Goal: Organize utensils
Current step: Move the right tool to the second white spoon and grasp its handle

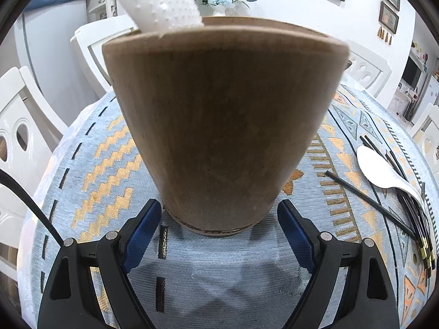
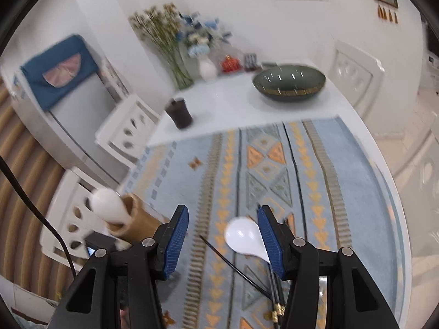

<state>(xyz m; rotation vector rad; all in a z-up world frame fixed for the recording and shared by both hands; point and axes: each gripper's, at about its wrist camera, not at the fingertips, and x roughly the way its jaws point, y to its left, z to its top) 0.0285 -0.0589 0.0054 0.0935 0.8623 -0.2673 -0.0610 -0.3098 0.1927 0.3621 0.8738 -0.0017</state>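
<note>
Right wrist view: my empty, half-open right gripper [image 2: 222, 237] nears the white spoon [image 2: 242, 237]; I'd centre its handle between the fingers before closing.

Left gripper [image 1: 219, 220] brackets the wooden holder [image 1: 219, 126]; whether it grips, I cannot tell.

Holder [image 1: 219, 137], spoon [image 1: 384, 170], chopsticks [image 1: 367, 200] on table [image 1: 90, 148]

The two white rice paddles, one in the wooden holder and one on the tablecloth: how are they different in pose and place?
The rice paddle in the holder stands with its blade up, leaning out of the wooden utensil holder; the rice paddle on the tablecloth lies flat. The first has its lower part hidden inside the holder; the second rests on the black chopsticks, fully outside. The first shows small bumps; the second looks smooth here. Both are white.
</note>
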